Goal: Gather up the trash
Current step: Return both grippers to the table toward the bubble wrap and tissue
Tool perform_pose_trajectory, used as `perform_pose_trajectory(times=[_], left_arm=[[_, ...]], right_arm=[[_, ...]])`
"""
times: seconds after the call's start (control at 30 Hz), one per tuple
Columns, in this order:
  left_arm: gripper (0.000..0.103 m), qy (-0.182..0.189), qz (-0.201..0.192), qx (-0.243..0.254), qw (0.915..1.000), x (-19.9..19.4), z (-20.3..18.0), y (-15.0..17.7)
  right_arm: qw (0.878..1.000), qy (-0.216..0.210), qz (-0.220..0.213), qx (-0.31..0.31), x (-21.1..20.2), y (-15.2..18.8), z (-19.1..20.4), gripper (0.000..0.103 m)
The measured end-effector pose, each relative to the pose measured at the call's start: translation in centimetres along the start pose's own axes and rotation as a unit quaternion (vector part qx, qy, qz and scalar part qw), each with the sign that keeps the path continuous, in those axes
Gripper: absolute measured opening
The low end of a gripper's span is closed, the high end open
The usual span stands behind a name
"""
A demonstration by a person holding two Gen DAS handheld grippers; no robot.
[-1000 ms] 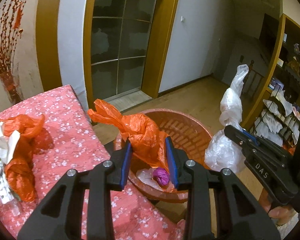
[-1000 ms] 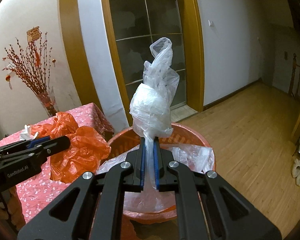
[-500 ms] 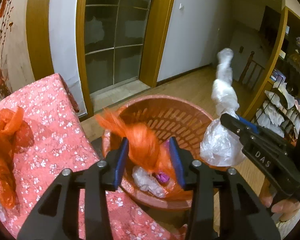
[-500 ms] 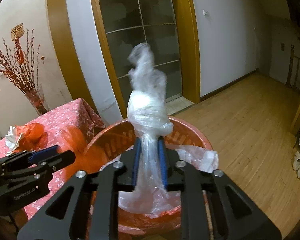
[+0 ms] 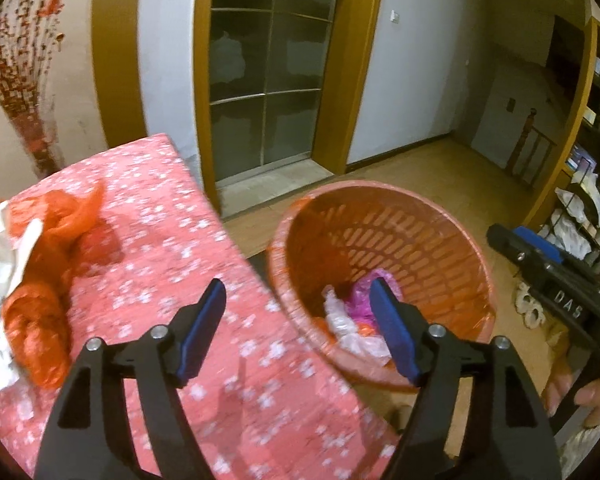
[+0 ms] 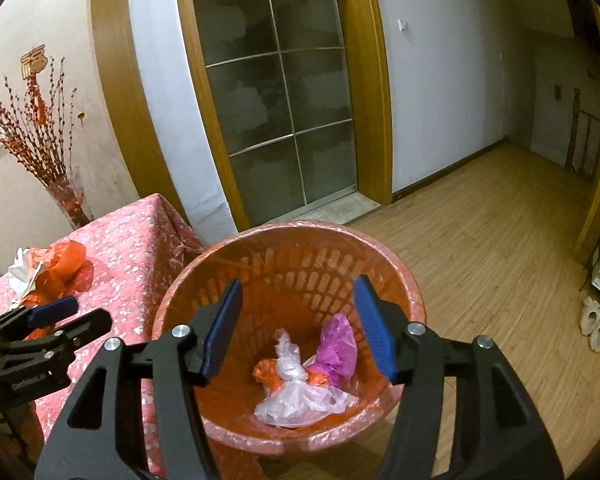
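Two bags, clear [image 6: 296, 388] and orange [image 6: 266, 372], are lying in the basket [image 6: 414, 300] beside purple trash; I am seeing both jaws just opening wide, empty, while orange scraps [image 5: 40, 280] are waiting on the counter [image 5: 160, 208].

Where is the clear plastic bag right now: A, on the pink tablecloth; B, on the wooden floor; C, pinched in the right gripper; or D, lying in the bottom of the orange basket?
D: the clear plastic bag lies at the bottom of the orange basket, while the right gripper above it has just been opening, with nothing between its pads.
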State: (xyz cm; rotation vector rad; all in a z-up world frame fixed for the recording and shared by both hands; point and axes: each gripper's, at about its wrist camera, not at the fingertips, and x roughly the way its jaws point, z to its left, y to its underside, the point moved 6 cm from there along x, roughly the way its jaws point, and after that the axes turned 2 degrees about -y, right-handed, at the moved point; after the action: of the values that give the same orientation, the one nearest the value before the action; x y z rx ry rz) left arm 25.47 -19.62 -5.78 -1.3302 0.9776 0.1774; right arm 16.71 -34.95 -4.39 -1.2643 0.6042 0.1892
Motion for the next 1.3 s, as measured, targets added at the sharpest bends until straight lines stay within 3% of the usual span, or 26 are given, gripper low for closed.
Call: perform_pose_trajectory(times=[0.23,0.43,0.63,0.8,1.03,1.13,1.3], left_arm=[[0.077,-0.038,-0.005,-0.023,0.9990,-3.7,4.1,2.1],[0.077,-0.086,-0.018,-0.059,0.9944,-7.8,9.6,4.0],[0.078,-0.169,-0.038,-0.105,0.9793,-12.8,17.3,6.4],[0.077,-0.250,-0.041,-0.118,0.9602,-15.6,22.5,9.0],[0.077,-0.265,-0.022,-0.153,0.9519,-15.4,27.0,10.8],[0.068,-0.261,-0.010,-0.160,0.9519,-14.3,28.0,11.3],[0.037,-0.245,0.008,-0.175,0.9536,-12.7,29.5,12.0]], right_arm=[[1.000,-0.007,-0.008,-0.011,-1.7,0.3,2.3,0.074],[0.999,-0.016,-0.010,-0.030,-2.7,0.6,4.9,0.077],[0.997,-0.045,0.007,-0.060,-2.7,1.7,8.4,0.077],[0.994,-0.068,0.020,-0.088,-2.6,2.8,11.7,0.077],[0.988,-0.090,0.033,-0.120,-2.5,4.1,15.3,0.077],[0.986,-0.095,0.038,-0.130,-2.5,4.4,16.3,0.077],[0.984,-0.102,0.045,-0.142,-2.5,4.8,18.1,0.077]])
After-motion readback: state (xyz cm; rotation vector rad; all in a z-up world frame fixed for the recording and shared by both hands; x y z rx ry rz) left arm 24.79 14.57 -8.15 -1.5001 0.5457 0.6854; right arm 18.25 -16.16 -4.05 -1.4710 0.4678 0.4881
